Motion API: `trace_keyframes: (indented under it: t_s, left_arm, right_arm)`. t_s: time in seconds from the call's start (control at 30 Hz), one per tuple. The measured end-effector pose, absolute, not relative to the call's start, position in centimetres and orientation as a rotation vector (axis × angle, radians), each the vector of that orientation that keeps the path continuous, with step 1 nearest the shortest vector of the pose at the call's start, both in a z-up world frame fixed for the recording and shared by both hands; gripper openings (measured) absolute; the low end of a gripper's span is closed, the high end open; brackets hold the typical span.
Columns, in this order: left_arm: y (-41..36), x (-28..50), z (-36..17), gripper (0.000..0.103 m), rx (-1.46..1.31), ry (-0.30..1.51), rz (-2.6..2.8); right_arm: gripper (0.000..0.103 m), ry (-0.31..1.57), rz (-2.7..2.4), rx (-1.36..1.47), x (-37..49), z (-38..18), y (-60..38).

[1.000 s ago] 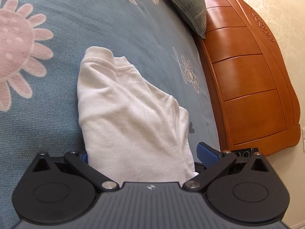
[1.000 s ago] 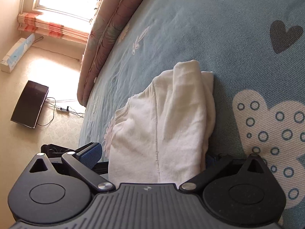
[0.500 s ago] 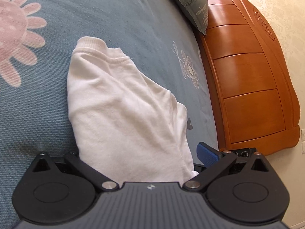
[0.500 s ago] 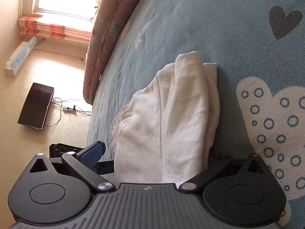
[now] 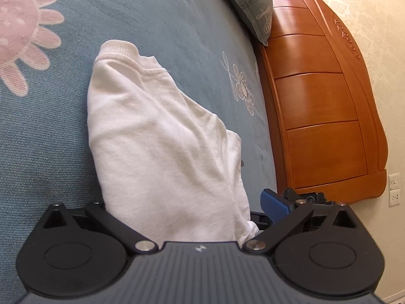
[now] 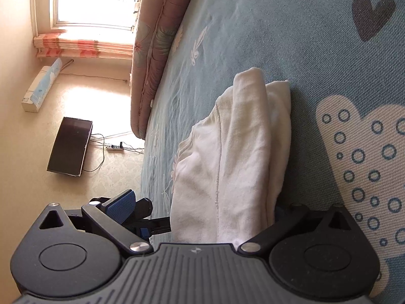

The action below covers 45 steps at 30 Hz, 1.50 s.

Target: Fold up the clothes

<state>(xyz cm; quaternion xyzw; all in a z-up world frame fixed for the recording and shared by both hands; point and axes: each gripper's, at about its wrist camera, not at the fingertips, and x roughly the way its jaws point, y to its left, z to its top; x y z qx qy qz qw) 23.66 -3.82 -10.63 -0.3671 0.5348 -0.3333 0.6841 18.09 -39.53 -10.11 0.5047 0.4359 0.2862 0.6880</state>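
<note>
White garment (image 5: 162, 152) lain on blue bed cover (image 5: 152, 20), folded to narrow bundle, near edge draped between jaws of both units. Left hand-held gripper (image 5: 182, 212) and right hand-held gripper (image 6: 202, 212) spread wide; hold on cloth cannot be told. Final fold judged in hand; next: near end carried toward collar. Pillow (image 5: 250, 5) print read as "FLOWER", mirrored.

The only lettering you can read sits on the grey-green pillow (image 5: 253, 7) at the far end of the bed, leaning against the wooden headboard (image 5: 324, 116) in your left wrist view: it spells "FLOWER", printed in pale capitals and seen upside down, with a dragonfly drawn just beside it. In your right wrist view, the long box (image 6: 41, 84) on the floor under the window carries print too small to make out.
</note>
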Motion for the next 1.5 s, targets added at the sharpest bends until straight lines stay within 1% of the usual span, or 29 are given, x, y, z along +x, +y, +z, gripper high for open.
trace_keyframes:
  t_s: [0.43,0.7,0.93,1.27,1.5]
  left_arm:
    - [-5.6,23.2,-7.0,0.101,-0.783,1.131,-0.821]
    - [-9.8,23.7,-4.9,0.101,-0.712,1.119,-0.891]
    - [-16.2,25.1,-4.0,0.101,-0.649,1.136,-0.986]
    - [-28.7,27.2,-2.9,0.101,-0.598,1.112,-1.152]
    - [-36.8,27.4,-3.5,0.101,-0.531,1.082,-1.22]
  right_arm:
    - [0.103,0.898,0.666,1.047,17.5,-5.6,-40.5]
    - [0.103,0.857,0.616,1.007,16.4,-3.9,-43.7]
    - [0.103,0.801,0.542,0.975,15.3,-2.3,-48.7]
    - [0.103,0.673,0.354,0.982,14.5,0.3,-60.4]
    - [0.103,0.607,0.217,1.026,14.5,0.4,-68.3]
